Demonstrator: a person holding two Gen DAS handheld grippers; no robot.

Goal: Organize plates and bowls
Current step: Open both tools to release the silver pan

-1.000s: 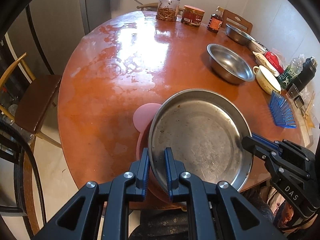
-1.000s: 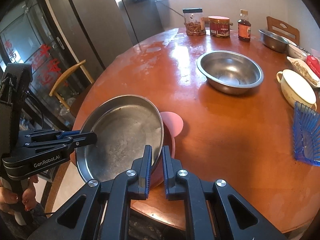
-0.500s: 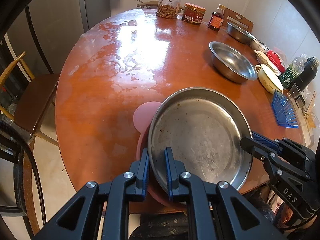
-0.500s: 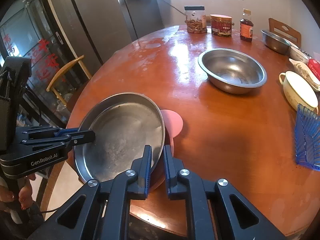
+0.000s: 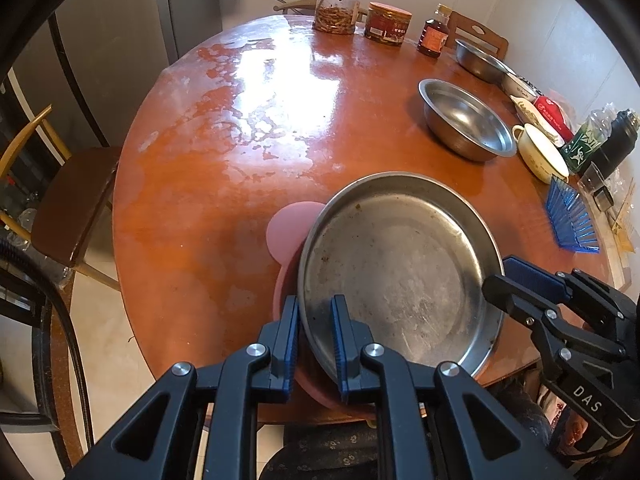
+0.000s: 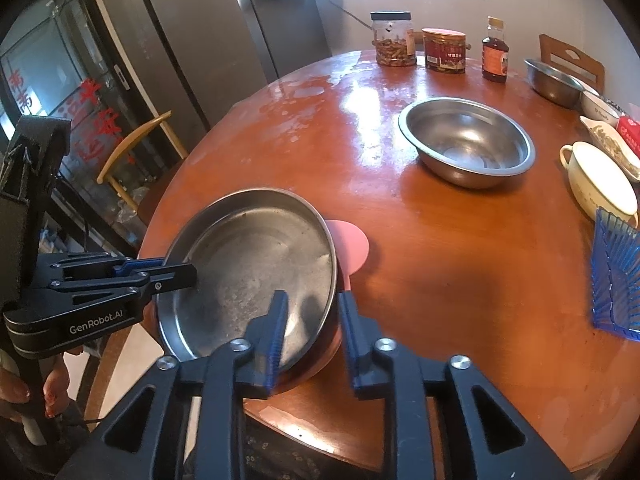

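Steel plate (image 5: 400,276) sits on the pink dish (image 5: 290,226) at the table's (image 5: 240,120) near edge. Left gripper (image 5: 314,336) still pinches both rims. Right gripper (image 6: 310,324) has spread its fingers since half a second ago, now straddling the rim unclamped: judged a release, stacking complete

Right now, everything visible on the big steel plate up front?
The steel plate is a wide, shallow round pan of dull, scuffed metal with a raised rim and a few food specks inside; otherwise empty. It sits at the near edge of the round table, stacked on a pink dish that pokes out beyond its rim. The left claw is clamped over its near rim. The right claw straddles the opposite rim, its fingers spread apart.
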